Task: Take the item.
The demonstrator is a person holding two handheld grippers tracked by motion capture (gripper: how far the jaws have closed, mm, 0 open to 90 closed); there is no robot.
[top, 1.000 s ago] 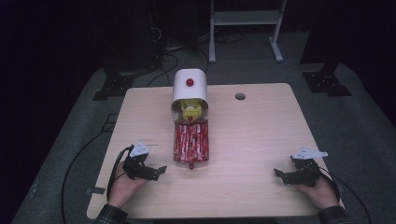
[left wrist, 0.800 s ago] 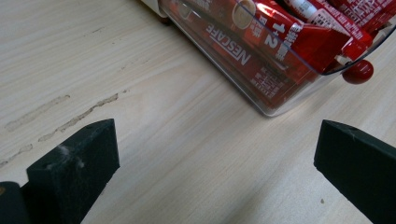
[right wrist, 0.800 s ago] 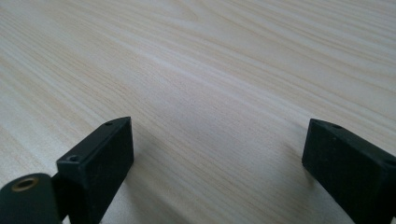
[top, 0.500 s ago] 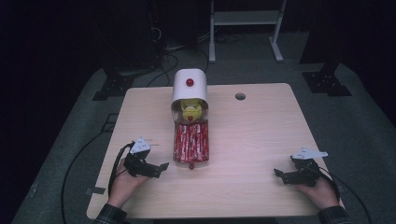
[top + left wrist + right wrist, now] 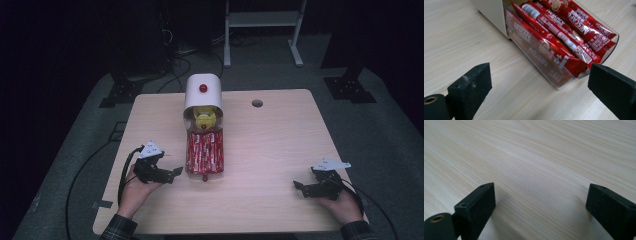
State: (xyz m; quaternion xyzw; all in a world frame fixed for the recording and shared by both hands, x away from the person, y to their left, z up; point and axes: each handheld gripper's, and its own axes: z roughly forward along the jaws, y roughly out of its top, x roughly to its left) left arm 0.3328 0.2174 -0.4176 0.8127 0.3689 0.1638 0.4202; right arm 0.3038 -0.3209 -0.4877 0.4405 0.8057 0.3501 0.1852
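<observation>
The left claw (image 5: pixel 172 172) gapes wide, holding nothing, its jaws aimed at the near end of the clear tray (image 5: pixel 564 77) just beside it. The right claw (image 5: pixel 300 187) is equally spread and empty, low over bare surface (image 5: pixel 265 150), well apart. One white dispenser (image 5: pixel 203 92) feeds that tray, packed with red Nescafe sticks (image 5: pixel 564 32); at least five sticks show.

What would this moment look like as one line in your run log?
left gripper: open, beside clear drawer of red coffee sticks | right gripper: open over bare table | nothing held
</observation>
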